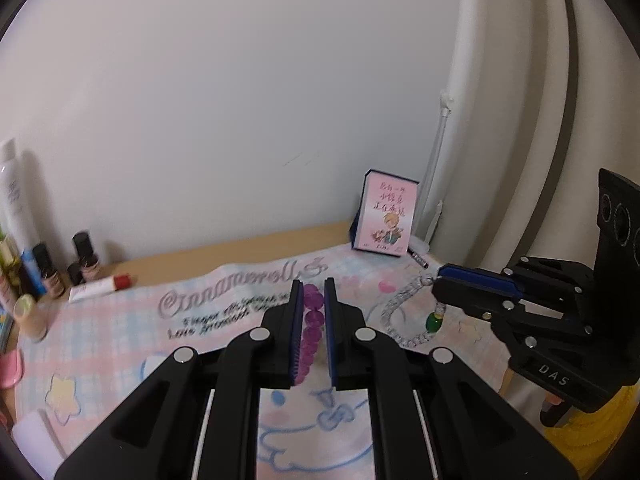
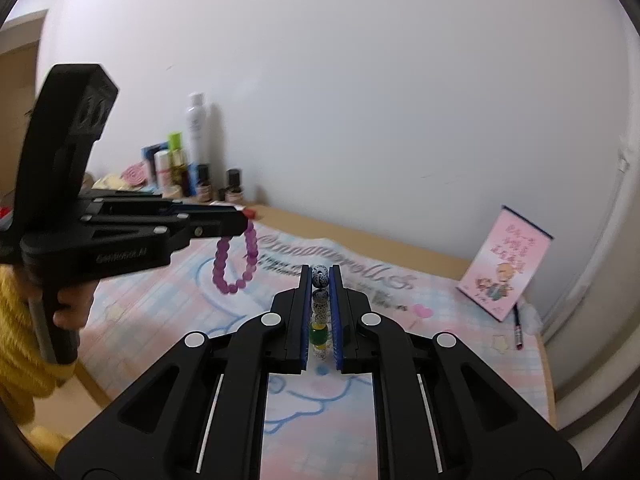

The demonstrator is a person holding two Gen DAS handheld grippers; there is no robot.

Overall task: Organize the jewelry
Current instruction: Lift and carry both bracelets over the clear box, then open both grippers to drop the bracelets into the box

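purple bracelet [image 1: 311,332] between left jaws, speckled bracelet [image 2: 320,312] between right jaws

Two fisheye wrist views, low over the patterned cloth, each catching the other gripper.

The left wrist view looks along its own fingers toward the wall corner, with the pink box [image 1: 385,216] upper right of centre and the right gripper [image 1: 438,276] at right edge. The right wrist view faces the same wall from further right, close in; the left gripper [image 2: 240,220] enters at left, the box at right, the bottles [image 2: 192,168] behind.
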